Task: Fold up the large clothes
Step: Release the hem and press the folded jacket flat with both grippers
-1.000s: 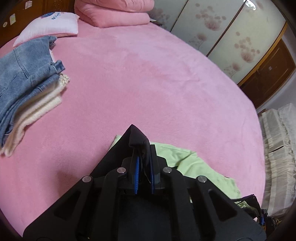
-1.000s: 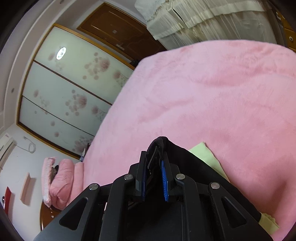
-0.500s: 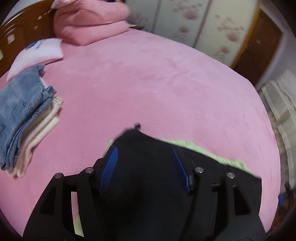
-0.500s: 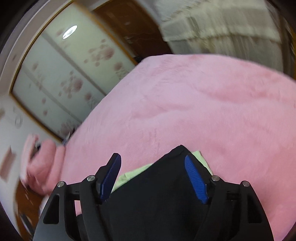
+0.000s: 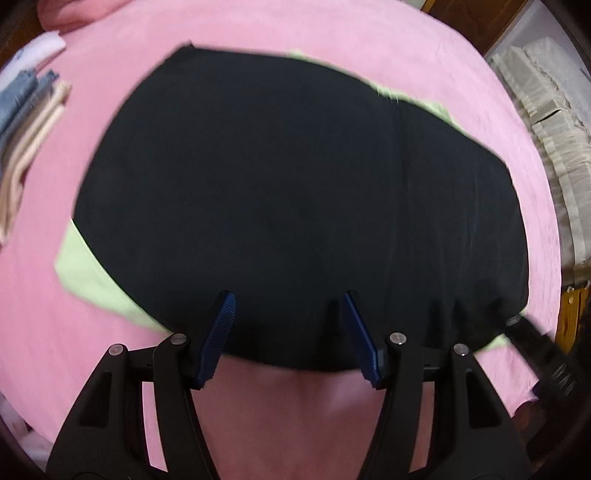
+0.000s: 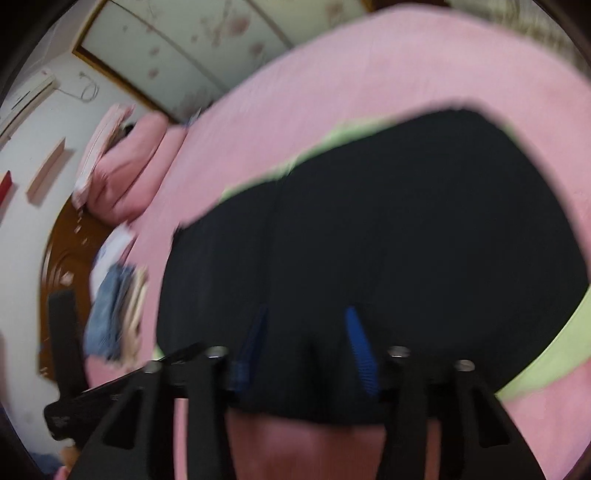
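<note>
A black garment [image 5: 288, 177] lies spread flat on the pink bed [image 5: 332, 29], over a light green garment [image 5: 88, 273] that shows at its edges. My left gripper [image 5: 288, 299] points steeply down at the black garment's near edge. Its blue pads [image 5: 221, 328] stand apart with the hem between them, not pressed. In the blurred right wrist view the black garment [image 6: 388, 221] and a green strip [image 6: 546, 354] fill the frame. My right gripper [image 6: 306, 314] is over the same near edge, jaws closing, cloth between the pads but no pinch visible.
A stack of folded jeans and cream clothes [image 5: 26, 110] lies at the bed's left side, seen again as the folded stack [image 6: 114, 306]. A white pillow [image 5: 40, 48] and a folded pink quilt [image 6: 136, 166] sit at the head. Pale curtains [image 5: 554, 110] hang on the right.
Both grippers let go of the black garment's raised corners and opened. They swung down to its near edge. The garment now lies flat over the green one.
</note>
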Demonstrator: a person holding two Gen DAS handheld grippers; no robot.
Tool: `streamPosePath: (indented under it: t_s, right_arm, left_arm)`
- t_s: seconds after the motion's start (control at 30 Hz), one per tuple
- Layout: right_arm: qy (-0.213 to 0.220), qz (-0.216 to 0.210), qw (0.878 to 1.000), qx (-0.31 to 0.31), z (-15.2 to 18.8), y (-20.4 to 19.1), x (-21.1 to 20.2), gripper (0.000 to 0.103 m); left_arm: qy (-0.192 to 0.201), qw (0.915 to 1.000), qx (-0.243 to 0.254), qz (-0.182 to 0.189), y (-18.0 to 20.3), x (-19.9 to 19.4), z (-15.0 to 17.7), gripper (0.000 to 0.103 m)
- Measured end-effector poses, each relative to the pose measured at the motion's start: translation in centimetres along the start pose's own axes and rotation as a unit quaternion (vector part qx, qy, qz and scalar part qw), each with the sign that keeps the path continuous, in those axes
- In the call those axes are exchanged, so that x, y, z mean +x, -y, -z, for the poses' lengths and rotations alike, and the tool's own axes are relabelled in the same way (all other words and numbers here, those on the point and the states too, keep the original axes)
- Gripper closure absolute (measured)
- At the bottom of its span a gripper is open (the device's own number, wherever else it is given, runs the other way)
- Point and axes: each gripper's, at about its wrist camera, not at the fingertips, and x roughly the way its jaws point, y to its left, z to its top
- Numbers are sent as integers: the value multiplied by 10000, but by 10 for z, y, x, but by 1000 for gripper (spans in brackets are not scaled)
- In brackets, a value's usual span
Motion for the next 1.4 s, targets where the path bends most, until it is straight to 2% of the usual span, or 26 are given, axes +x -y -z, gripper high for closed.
streamPosePath:
  t_s: [0.07, 0.13, 0.17, 0.23, 0.33, 0.43, 0.5, 0.6, 0.7, 0.77, 0.8, 0.87, 0.9, 0.97, 1.0, 1.03, 1.1, 1.17, 1.2, 1.23, 1.27, 1.3, 1.33, 1.4]
  right_arm:
    - [-358, -103, 9993, -29, 15, -4, 17, 84]
    - [-613, -206, 9979, -41, 26, -5, 31, 87]
    - [-746, -283, 9968, -30, 31, -5, 37, 88]
    - [-934, -446, 9946, 46, 40, -6, 47, 89]
    - [-992, -520, 9935, 199, 48, -4, 59, 89]
    - [-1124, -617, 9912, 343, 55, 1, 72, 93]
    - [-1188, -571, 9907, 326, 58, 6, 78, 96]
    - [-1317, -485, 9895, 353, 57, 14, 95, 101]
    - [-1325, -481, 9898, 206, 53, 27, 97, 102]
    - [-1190, -395, 9919, 183, 48, 49, 85, 103]
    - [-1074, -258, 9937, 200, 43, 63, 72, 103]
    - [-797, 20, 9961, 366, 39, 98, 49, 103]
    - [-593, 460, 9962, 439, 37, 117, 35, 103]
    - [-213, 1086, 9923, 553, 35, 147, 10, 103]
    - [-95, 1262, 9900, 629, 34, 157, 2, 103]
    - [-2, 1356, 9882, 714, 33, 164, -4, 103]
    - [93, 1462, 9867, 709, 34, 165, -6, 103]
    - [283, 1843, 9812, 489, 39, 150, -6, 103]
    - [540, 1988, 9781, 307, 43, 136, -11, 103]
    - [914, 1939, 9767, 76, 50, 119, -18, 103]
    - [1215, 1677, 9782, -120, 58, 101, -23, 103]
    - [1259, 1345, 9827, -199, 66, 86, -22, 103]
    - [1137, 1033, 9880, -173, 71, 77, -15, 103]
    - [552, 200, 9981, 170, 86, 62, 12, 103]
  left_arm:
    - [-198, 9994, -97, 279, 1, 7, 7, 45]
    - [-234, 9990, -67, 383, 3, 10, 12, 47]
    - [-214, 9992, -33, 332, 4, 11, 13, 50]
    - [-227, 9990, 78, 381, 7, 14, 15, 63]
    - [-375, 9985, 93, 389, 5, 24, 13, 79]
    - [-435, 9982, 176, 370, 3, 33, 13, 90]
    - [-436, 9980, 200, 424, -2, 38, 15, 91]
    - [-339, 9982, 163, 473, -13, 41, 17, 98]
    - [-82, 9986, 155, 492, -46, 37, 14, 102]
    - [67, 9997, 135, 194, -67, 33, 13, 102]
    - [182, 9995, 136, -211, -86, 30, 12, 102]
    - [337, 9965, 26, -770, -121, 27, 9, 102]
    - [420, 9945, -132, -949, -142, 25, 8, 102]
    - [550, 9956, -533, -549, -172, 21, 8, 102]
    - [584, 9943, -728, -514, -178, 20, 8, 102]
    - [581, 9930, -864, -550, -179, 20, 9, 102]
    - [721, 9899, -844, -884, -170, 15, 13, 102]
    - [808, 9878, -944, -943, -163, 8, 23, 102]
    - [821, 9874, -1030, -879, -159, 3, 29, 102]
    - [864, 9882, -1081, -654, -152, -2, 38, 102]
    - [886, 9899, -1049, -355, -142, -6, 47, 102]
    - [840, 9922, -925, -15, -130, -8, 55, 102]
    - [766, 9935, -791, 274, -120, -8, 61, 102]
    - [553, 9931, -532, 891, -97, -3, 71, 102]
